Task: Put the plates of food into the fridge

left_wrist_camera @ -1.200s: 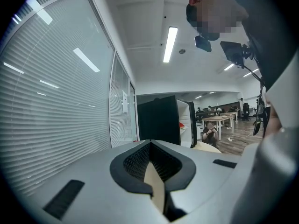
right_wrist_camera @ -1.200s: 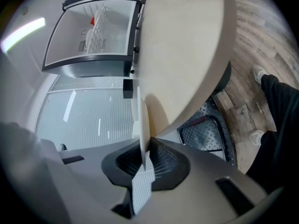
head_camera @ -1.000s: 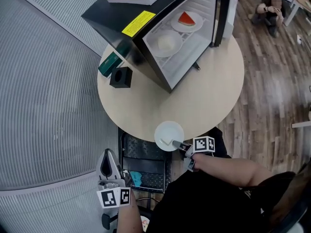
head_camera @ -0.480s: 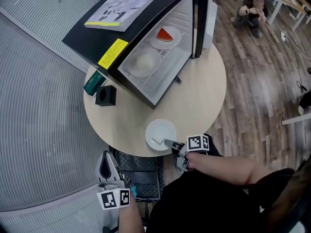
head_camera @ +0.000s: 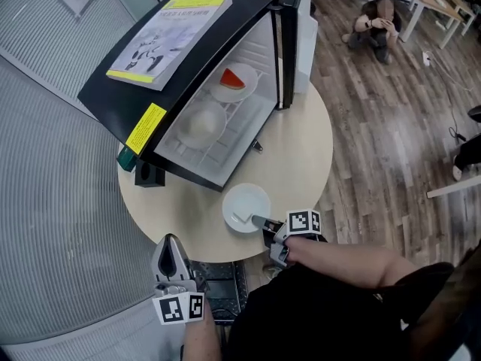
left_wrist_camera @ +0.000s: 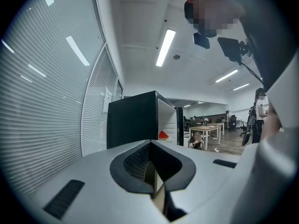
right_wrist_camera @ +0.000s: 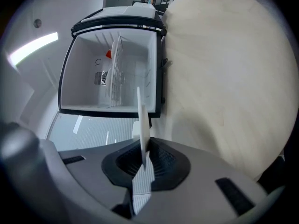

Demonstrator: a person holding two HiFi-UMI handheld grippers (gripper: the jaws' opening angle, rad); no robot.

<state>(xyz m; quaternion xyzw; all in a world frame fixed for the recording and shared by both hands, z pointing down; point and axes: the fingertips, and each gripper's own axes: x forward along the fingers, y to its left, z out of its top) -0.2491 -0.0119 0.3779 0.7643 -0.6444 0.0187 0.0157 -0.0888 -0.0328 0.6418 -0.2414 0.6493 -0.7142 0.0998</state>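
A black mini fridge stands open on the round table. On its wire shelf sit a plate with a watermelon slice and a plate of pale food. My right gripper is shut on the rim of a white plate, held over the table's near side in front of the fridge. In the right gripper view the plate stands edge-on between the pads, with the fridge cavity beyond. My left gripper hangs shut and empty off the table's near left edge. Its view faces the fridge.
The fridge door is swung open at the far side. A booklet lies on the fridge top. A black box and a green box sit left of the fridge. A person crouches on the wood floor.
The right gripper has carried the white plate from the table's near edge further in toward the fridge. The left gripper has moved forward alongside. The fridge now sits nearer in view.
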